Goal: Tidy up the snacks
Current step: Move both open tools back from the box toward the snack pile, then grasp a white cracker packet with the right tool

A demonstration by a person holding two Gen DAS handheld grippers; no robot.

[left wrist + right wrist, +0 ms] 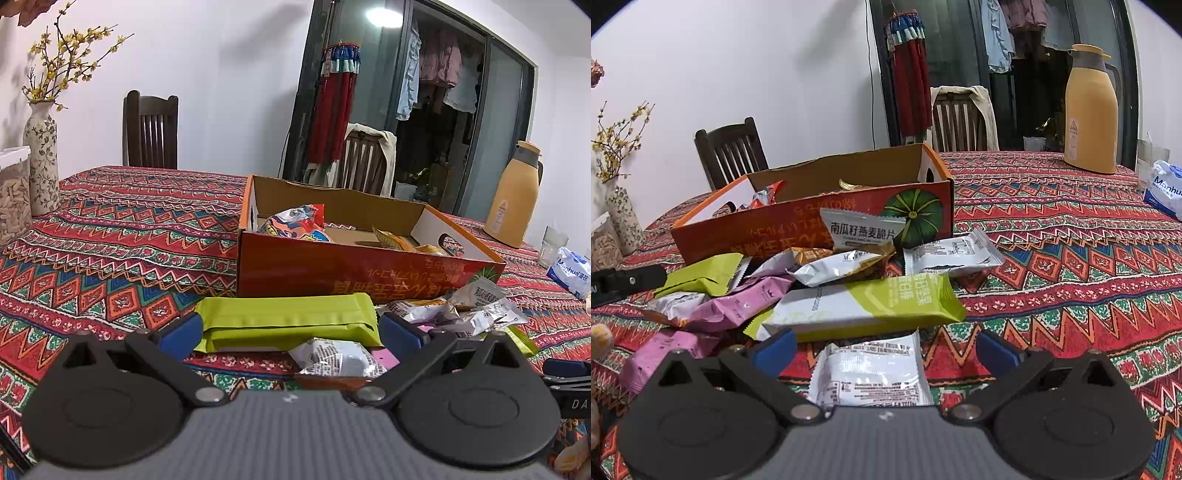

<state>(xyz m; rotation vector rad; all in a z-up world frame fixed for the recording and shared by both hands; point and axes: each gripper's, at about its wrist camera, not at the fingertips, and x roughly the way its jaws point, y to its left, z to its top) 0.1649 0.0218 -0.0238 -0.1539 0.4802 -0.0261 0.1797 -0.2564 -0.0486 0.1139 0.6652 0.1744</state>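
left gripper (291,330) was spread wide, blue pads either side of the green packet (286,319), no squeeze visible yet. right gripper (886,349) was also wide and empty, hovering over a silver sachet (871,373) with the long green-white bar (864,306) just beyond its tips.

snack pile sat on the patterned tablecloth (110,258), pressed against the near wall of the orange cardboard box (332,266); a few packs were already inside it.

my read on the step: close the left on the green packet across its short width, mid-length, so it doesn't droop. lift clear of the box wall before moving in. foil film is slick and crinkly, so firm pinch, slow lift.

materials: flat pillow packs with serrated end seals, glossy silver, matte pink (738,306) and lime. box was thin, open-topped corrugated card with cut handle holes. cloth was woven with a zigzag print and might drag under sliding packets.
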